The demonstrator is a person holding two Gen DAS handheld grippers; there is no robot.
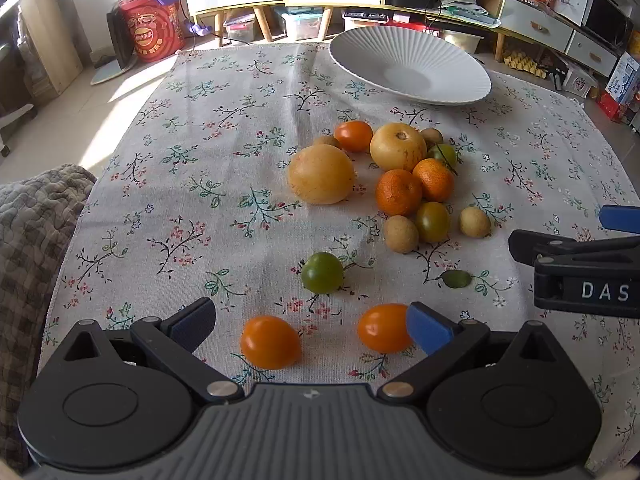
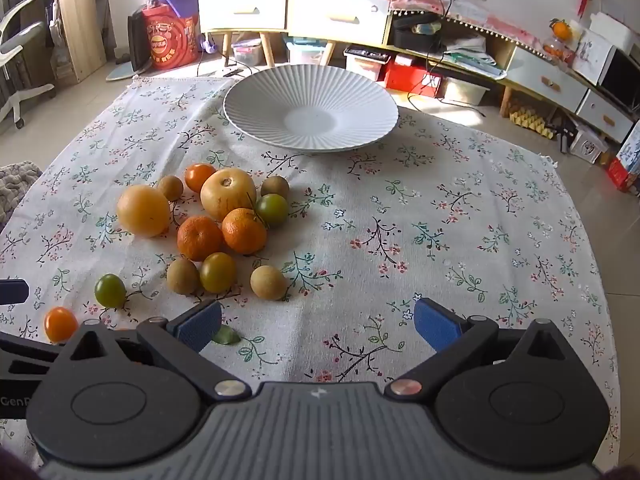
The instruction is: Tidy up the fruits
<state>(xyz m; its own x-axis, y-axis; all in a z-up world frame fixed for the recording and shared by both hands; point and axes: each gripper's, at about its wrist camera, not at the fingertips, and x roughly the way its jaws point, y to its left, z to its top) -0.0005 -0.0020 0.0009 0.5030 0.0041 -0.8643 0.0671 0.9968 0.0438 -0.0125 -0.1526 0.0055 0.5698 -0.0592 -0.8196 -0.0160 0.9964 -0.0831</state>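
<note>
Both hand-held grippers, left [image 1: 312, 326] & right [image 2: 318, 326], jaws apart; white plate [image 2: 280, 96] looks empty.

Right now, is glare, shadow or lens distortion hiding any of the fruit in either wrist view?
Left wrist view: sunlight washes out the tablecloth at left, clear of the fruit; fisheye bends the white plate. Right wrist view: fruit evenly lit and sharp; only the orange tomato sits at the warped edge.
</note>
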